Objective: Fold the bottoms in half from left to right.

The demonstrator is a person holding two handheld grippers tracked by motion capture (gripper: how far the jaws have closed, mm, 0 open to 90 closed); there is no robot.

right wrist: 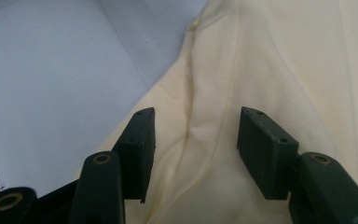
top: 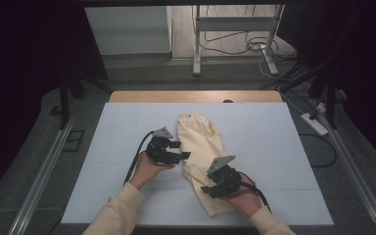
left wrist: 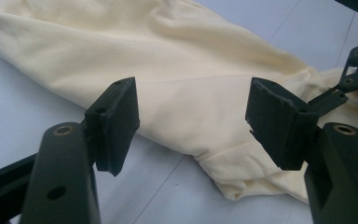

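Garment [top: 199, 155] – one, pale yellow – 2 grippers beside.

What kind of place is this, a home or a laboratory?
Probably a laboratory or recording room, not a home: a white table framed by dark curtains, a metal stand with loose cables on the floor, and a power strip.
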